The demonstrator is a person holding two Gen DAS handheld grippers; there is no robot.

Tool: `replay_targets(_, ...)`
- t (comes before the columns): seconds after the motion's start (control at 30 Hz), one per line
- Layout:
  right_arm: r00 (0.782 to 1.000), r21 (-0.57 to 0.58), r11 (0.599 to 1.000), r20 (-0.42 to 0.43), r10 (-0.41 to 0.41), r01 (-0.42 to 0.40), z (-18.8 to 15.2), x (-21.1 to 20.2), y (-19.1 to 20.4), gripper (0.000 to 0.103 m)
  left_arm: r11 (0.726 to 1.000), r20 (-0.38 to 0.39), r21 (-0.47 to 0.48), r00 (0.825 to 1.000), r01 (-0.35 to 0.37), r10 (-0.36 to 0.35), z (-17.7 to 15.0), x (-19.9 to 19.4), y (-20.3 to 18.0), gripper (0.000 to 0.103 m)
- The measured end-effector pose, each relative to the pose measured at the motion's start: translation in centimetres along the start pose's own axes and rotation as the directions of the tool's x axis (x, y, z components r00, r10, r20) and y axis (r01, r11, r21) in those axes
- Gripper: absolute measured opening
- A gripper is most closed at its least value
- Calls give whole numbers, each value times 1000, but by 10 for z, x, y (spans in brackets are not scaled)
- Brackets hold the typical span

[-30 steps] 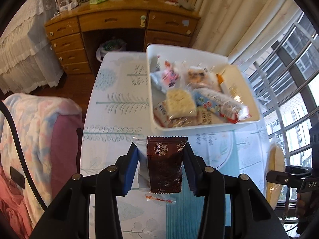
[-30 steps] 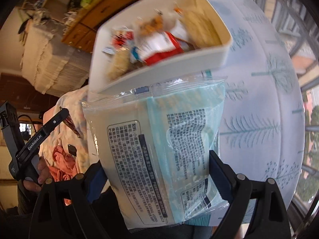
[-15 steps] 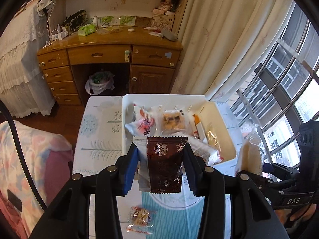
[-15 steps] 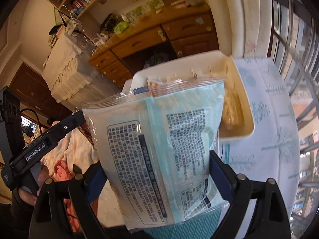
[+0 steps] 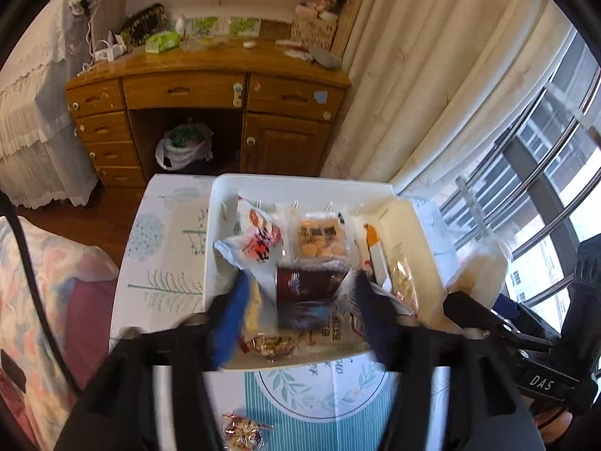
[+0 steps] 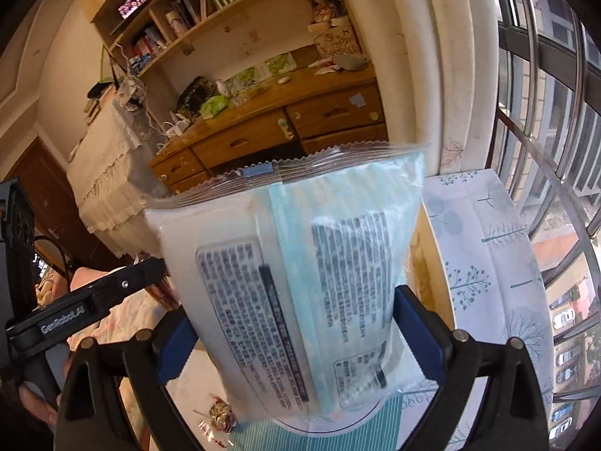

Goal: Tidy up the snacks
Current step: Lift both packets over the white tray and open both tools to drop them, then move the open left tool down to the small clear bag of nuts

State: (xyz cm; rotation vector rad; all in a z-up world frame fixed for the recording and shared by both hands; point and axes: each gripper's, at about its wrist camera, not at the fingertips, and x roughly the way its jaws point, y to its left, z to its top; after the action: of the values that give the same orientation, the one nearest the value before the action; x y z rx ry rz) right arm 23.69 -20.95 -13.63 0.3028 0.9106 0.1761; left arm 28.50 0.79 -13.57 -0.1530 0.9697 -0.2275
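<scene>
Brown foil snack packet (image 5: 306,297) sits between the blue pads of the left gripper (image 5: 296,315), over the white tray (image 5: 300,184); the jaws are opening, with gaps showing on both sides of the packet, so the pads no longer press it. Left wrist view, count: one tray on the patterned tablecloth (image 5: 165,248), several packets inside it, too overlapped for a sure number; one red-and-white packet (image 5: 259,240) and one clear pack of round biscuits (image 5: 319,240) lie at the far side. One small wrapped snack (image 5: 242,430) lies loose on the cloth, near side of the tray. Right wrist view: one large clear bag with a pale blue panel and printed text (image 6: 300,293) stands upright between the pads of the right gripper (image 6: 296,342). These jaws are opening too, near their widest; the bag's edges meet both pads, and whether the pads press cannot be told. One wrapped sweet (image 6: 221,419) lies on the cloth below the bag.
</scene>
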Motion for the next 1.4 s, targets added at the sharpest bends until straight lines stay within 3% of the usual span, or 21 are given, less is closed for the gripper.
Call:
replay_targets(0.27, 999, 7, 1000, 53, -3, 3, -1, -7, 0, 103, 1000, -22, 6, 999, -23, 23, -4, 4, -4, 78)
replay_targets(0.43, 999, 11, 1000, 39, 19, -19, 0, -7, 1, 103, 998, -29, -23, 998, -51, 50, -13, -4, 8, 83)
replay_targets(0.8, 997, 34, 998, 61, 41, -44, -14, -24, 12, 103, 980, -170, -175, 983, -94, 64, -83, -7, 64, 83)
replay_targets(0.97, 1000, 30, 1000, 24, 7, -7, -32, -27, 16, 103, 974, -277, -208, 960, -90, 29, -123, 3, 81, 83)
replay_targets(1.13, 999, 30, 999, -18, -45, 46, -57, -28, 16, 103, 980, -364, -179, 931, -92, 21, -156, 16, 83, 83)
replay_targets(1.4, 981, 80, 983, -114, -158, 168, -108, -29, 8, 103, 995, -474, -83, 880, -53, 7, -175, 55, 70, 83)
